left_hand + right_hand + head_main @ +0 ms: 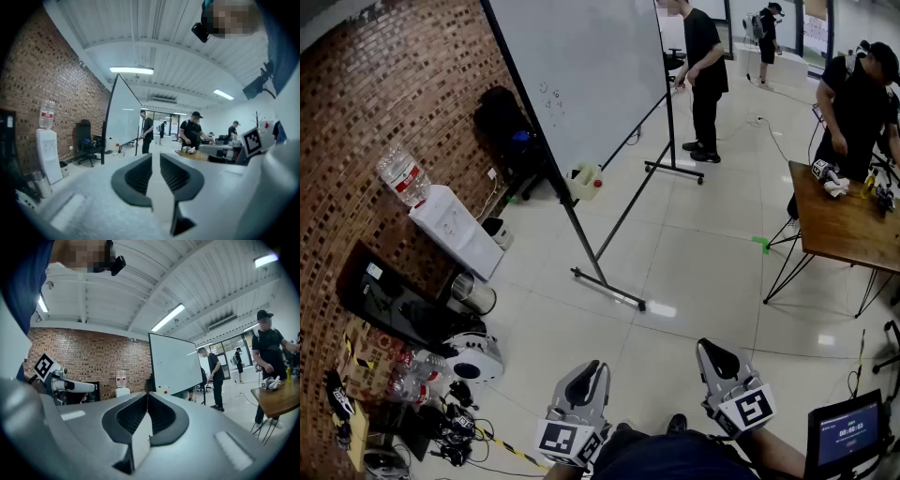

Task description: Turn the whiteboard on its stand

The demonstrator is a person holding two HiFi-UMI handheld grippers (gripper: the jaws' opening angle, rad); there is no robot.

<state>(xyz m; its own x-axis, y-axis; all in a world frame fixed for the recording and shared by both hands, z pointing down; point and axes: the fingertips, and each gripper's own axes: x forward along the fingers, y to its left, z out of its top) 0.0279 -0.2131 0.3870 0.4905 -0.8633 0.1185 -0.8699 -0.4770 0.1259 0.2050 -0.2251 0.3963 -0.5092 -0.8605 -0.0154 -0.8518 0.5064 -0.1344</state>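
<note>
The whiteboard [581, 70] stands on a black wheeled stand [605, 230] ahead of me, its white face tilted and a small tray with a red item at its lower edge. It also shows far off in the left gripper view as the whiteboard [123, 117], and in the right gripper view as the whiteboard [176, 364]. My left gripper [591, 368] and right gripper [710, 349] are low near my body, well short of the board. Both are shut with nothing between the jaws, as seen on the left gripper [155, 154] and the right gripper [147, 394].
A brick wall runs along the left with a water dispenser [455, 230], a metal bin [473, 292], a black chair [502, 127] and cables on the floor. A wooden table [839, 234] stands at right with a person [853, 103] beside it. Another person [705, 75] stands behind the board.
</note>
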